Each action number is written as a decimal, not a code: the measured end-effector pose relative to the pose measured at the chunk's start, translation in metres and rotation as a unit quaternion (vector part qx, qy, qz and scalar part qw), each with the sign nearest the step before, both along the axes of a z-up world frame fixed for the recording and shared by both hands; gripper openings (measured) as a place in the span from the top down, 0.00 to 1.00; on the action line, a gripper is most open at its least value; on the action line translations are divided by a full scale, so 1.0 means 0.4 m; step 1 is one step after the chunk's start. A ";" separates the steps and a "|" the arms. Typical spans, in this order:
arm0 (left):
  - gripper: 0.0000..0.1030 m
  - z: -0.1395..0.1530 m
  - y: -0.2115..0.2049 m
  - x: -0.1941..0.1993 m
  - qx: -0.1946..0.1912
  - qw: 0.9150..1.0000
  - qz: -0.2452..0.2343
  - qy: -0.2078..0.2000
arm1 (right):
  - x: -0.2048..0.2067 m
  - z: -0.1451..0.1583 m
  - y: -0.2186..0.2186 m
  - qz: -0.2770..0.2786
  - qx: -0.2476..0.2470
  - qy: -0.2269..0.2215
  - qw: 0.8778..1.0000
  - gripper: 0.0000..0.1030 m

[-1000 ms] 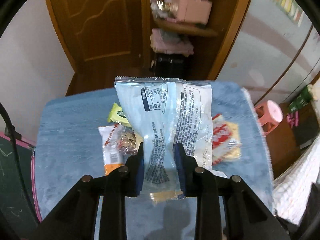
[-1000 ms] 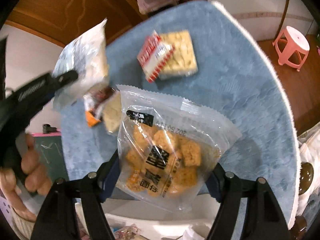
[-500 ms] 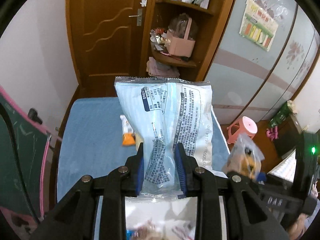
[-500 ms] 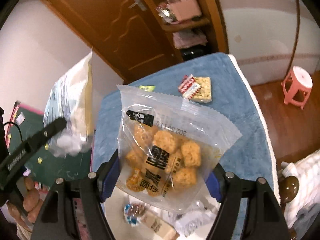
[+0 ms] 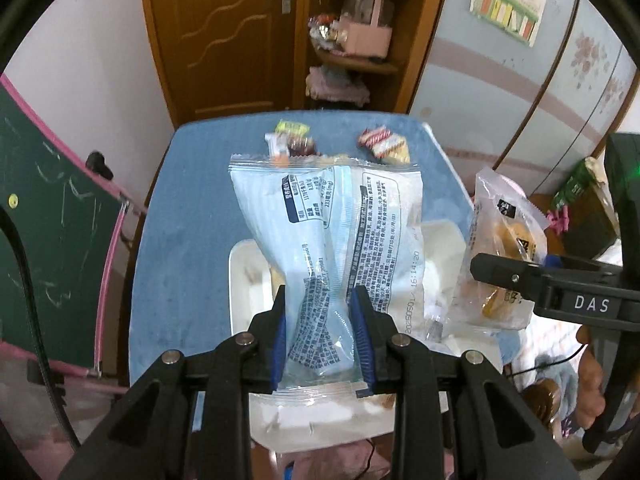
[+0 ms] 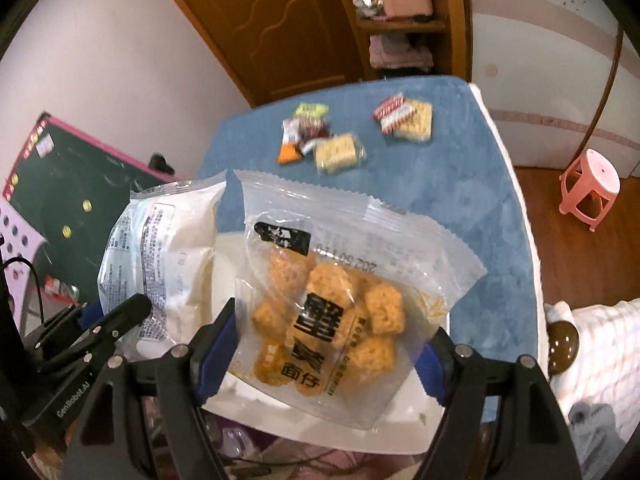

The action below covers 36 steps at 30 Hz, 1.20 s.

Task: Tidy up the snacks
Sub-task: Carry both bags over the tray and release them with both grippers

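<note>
A pale blue snack packet (image 5: pixel 328 240) is pinched tight in the left claw (image 5: pixel 320 344); the crab-noodle snack bag (image 6: pixel 340 312) sits between the right claw's (image 6: pixel 328 356) opening jaws, both over the white tray (image 5: pixel 240 280), seemingly for dropping in.

Home bedroom, lived-in. Wooden door (image 5: pixel 224 36) beside a corner shelf (image 5: pixel 356 60) holding a pink gift bag (image 5: pixel 366 36), sliding wardrobe panels (image 5: pixel 520 92) with flower decals, pink plastic stool (image 6: pixel 590 188) on wood floor, kids' chalkboard (image 5: pixel 52 216), blue plush-covered table (image 6: pixel 472 184).

Pink stool (image 6: pixel 590 188), wooden door (image 5: pixel 224 36), chalkboard (image 5: pixel 60 220)
</note>
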State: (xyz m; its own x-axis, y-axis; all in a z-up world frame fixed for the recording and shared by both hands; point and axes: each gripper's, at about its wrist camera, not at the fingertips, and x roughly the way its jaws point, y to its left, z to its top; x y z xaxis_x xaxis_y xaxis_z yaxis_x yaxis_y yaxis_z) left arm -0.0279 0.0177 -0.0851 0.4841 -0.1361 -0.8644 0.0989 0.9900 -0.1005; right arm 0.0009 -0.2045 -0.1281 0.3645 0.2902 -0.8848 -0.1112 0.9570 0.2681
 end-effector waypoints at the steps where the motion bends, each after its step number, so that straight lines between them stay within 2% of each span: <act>1: 0.71 -0.009 0.002 -0.006 0.000 1.000 0.002 0.005 | 0.001 -0.013 0.005 0.002 -0.004 0.007 1.000 0.21; 4: 0.60 -0.027 0.006 -0.009 0.000 1.000 0.004 0.014 | 0.005 -0.041 0.014 0.002 -0.009 0.021 1.000 0.18; 5: 0.44 -0.027 0.009 -0.014 0.002 1.000 0.010 0.010 | 0.001 -0.046 0.017 0.001 -0.006 0.025 1.000 0.18; 6: 0.20 -0.026 0.010 -0.017 0.002 1.000 0.014 0.007 | 0.000 -0.050 0.019 0.002 0.001 0.028 1.000 0.15; 7: 0.13 -0.020 0.012 -0.023 0.001 1.000 0.020 -0.001 | -0.004 -0.051 0.021 0.003 0.006 0.030 1.000 0.13; 8: 0.11 -0.014 0.014 -0.025 0.000 1.000 0.025 -0.009 | -0.010 -0.047 0.022 0.006 0.013 0.028 1.000 0.13; 11: 0.11 -0.001 0.022 -0.027 -0.005 0.999 0.028 -0.020 | -0.031 -0.009 0.031 0.010 0.022 -0.009 1.000 0.04; 15: 0.11 0.011 0.026 -0.029 -0.003 0.999 0.036 -0.027 | -0.045 0.034 0.043 0.016 0.019 -0.043 0.999 0.04; 25: 0.11 0.041 0.012 -0.030 0.001 0.999 0.038 -0.036 | -0.076 0.077 0.068 0.038 -0.006 -0.079 0.996 0.04; 36: 0.11 0.066 -0.003 -0.035 0.006 0.998 0.038 -0.046 | -0.098 0.113 0.042 0.033 -0.011 -0.093 0.995 0.04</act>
